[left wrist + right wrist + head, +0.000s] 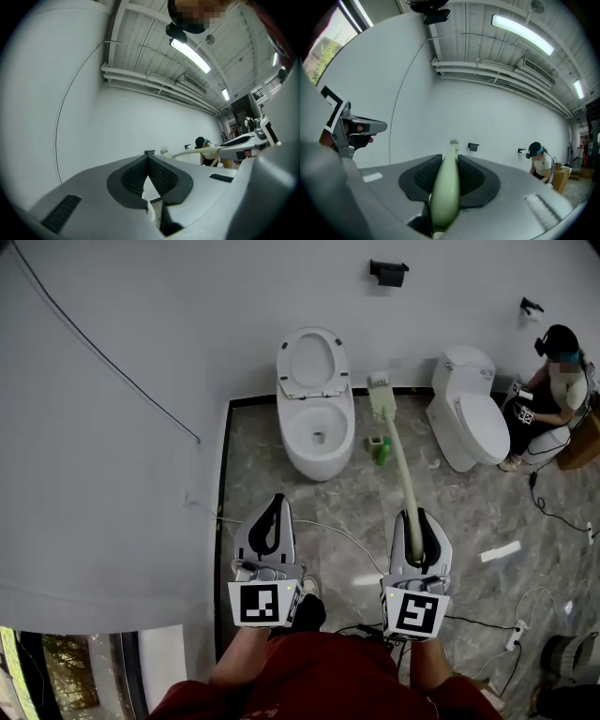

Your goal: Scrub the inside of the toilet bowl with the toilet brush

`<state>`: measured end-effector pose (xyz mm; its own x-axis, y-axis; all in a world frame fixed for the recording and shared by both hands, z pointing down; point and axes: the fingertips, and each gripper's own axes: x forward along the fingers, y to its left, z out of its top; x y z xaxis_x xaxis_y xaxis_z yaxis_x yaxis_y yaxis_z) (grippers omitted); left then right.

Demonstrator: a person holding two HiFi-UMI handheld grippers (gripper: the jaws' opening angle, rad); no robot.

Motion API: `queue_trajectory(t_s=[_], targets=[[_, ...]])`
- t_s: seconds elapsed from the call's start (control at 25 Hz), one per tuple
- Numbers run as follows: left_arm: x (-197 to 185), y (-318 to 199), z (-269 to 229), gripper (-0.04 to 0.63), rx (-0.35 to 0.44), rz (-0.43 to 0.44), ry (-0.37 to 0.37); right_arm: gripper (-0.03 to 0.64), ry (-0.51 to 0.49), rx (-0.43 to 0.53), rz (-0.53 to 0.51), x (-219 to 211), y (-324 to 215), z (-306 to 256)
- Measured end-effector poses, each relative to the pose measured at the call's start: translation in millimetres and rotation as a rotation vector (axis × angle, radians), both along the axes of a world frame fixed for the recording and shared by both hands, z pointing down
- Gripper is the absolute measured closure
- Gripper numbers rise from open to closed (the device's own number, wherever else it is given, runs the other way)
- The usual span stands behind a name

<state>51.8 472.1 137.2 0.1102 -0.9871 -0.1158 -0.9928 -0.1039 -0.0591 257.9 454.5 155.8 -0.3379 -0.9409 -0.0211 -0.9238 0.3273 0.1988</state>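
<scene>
- The right gripper's point(419, 515) point(450, 158) jaws pinch the pale green handle of the toilet brush point(399, 460) point(445, 197), which lies lengthwise between the ribbed pads.
- The handle runs forward past the jaw tips, and its brush head point(380, 390) hangs in the air ahead of them. It is to the right of the open toilet point(309, 463) and not in the bowl.
- The left gripper's point(278, 501) point(148, 158) jaws are pressed together at the tips with nothing between them.
- Both grippers are held side by side and apart, low in front of the person's body. The forearms reach forward and both sets of jaws point toward the far wall.
- Ahead of the left jaws, the grey marbled floor point(356, 507) lies open up to the toilet, crossed only by a thin white cable point(328, 527).
- A white wall point(112, 427) stands close on the left jaws' left. A dark strip point(223, 521) edges the floor there.
- There are two toilets. The open one, lid raised point(312, 362), stands ahead of the left jaws, and a closed one point(487, 427) is ahead and right of the right jaws.
- Small green items point(380, 448) sit on the floor between the open toilet and the brush handle. I cannot tell what they are.
- Two black fixtures point(388, 273) point(532, 307) hang on the far wall.
- One other person point(553, 390) crouches beyond the closed toilet, far right of the right jaws.
- Cables and a white strip point(500, 551) lie on the floor to the right of the right jaws.
</scene>
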Motion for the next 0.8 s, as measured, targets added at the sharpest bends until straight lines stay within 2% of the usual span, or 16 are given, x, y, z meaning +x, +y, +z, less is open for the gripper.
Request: queue_trajectory(t_s=[0.32, 0.52, 0.8], targets=[[-74, -92, 4, 0.591, -0.021, -0.003, 0.008, 0.503, 0.017, -0.017, -0.004, -77, -93, 0], [-114, -132, 2, 0.591, 0.013, 0.0, -0.002, 0.502, 0.018, -0.013, 0.003, -113, -134, -3], [-132, -168, 3, 0.591, 0.001, -0.009, 0.022, 0.502, 0.023, -0.008, 0.005, -128, -173, -6]])
